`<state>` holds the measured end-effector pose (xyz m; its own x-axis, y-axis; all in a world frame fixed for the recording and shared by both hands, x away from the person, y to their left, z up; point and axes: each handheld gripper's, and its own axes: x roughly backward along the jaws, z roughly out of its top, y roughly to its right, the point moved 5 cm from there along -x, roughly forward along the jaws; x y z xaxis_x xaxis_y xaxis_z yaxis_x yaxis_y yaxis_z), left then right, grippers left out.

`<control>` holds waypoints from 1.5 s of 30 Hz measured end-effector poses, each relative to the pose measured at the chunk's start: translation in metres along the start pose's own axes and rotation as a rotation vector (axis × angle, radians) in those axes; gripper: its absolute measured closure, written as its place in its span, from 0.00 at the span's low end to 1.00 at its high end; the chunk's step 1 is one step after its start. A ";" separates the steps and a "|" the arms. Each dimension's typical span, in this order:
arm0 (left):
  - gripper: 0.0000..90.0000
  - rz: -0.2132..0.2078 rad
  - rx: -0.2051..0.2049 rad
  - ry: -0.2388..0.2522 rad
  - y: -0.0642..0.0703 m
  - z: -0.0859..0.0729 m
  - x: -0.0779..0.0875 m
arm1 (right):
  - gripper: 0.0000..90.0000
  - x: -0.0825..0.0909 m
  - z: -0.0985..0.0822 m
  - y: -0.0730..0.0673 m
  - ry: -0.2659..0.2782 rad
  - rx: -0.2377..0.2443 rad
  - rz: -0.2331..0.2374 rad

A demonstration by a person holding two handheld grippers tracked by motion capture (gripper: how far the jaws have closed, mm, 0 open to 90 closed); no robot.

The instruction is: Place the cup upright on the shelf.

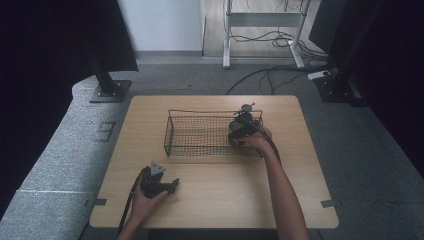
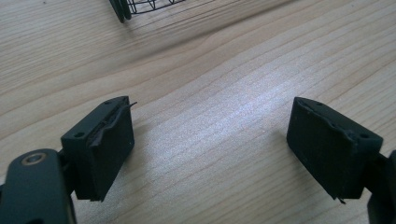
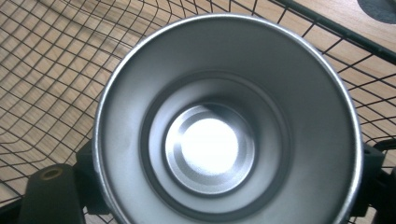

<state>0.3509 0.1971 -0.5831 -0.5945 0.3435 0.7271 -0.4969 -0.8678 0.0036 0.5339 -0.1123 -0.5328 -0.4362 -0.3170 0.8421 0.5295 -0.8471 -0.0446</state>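
While seen from high view: wooden counter (image 1: 215, 200), wire basket (image 1: 200, 135) at centre-back, person's two forearms entering from bottom edge.
left tongs (image 1: 172, 186): lying low on counter at front left, held in left hand (image 1: 145, 202); grey three-cornered plate on top; cable trailing off toward front edge.
left tongs state: jaws wide apart in left gripper view (image 2: 210, 140), nothing between, bare wood grain below.
left tongs vs basket: well apart; corner of basket (image 2: 144, 5) just visible at top of left gripper view.
right tongs (image 1: 237, 131): inside right end of basket, held by right hand (image 1: 257, 144).
right tongs state: closed around metal cup (image 3: 229, 126), jaws pressed on opposite sides of cup wall near the rim, mostly hidden behind it.
metal cup: steel, round; open mouth facing right gripper camera, shiny bottom visible; basket mesh (image 3: 51, 60) behind and around it.
cup position: within basket's right end in high view (image 1: 235, 127); cannot tell if touching basket floor.
small dark round item (image 1: 246, 107): on counter just behind basket's back right corner; too small to identify.
surroundings: grey carpet floor (image 1: 360, 150), black stand base (image 1: 110, 91) at back left, cables on floor at back.
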 end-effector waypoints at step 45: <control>0.17 0.000 -0.001 0.000 0.000 0.000 0.000 | 0.14 0.042 0.002 0.004 0.240 -0.052 0.058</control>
<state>0.3509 0.1971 -0.5832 -0.5945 0.3436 0.7269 -0.4974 -0.8675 0.0033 0.5186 -0.1279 -0.4967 -0.5693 -0.4529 0.6861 0.5237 -0.8431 -0.1219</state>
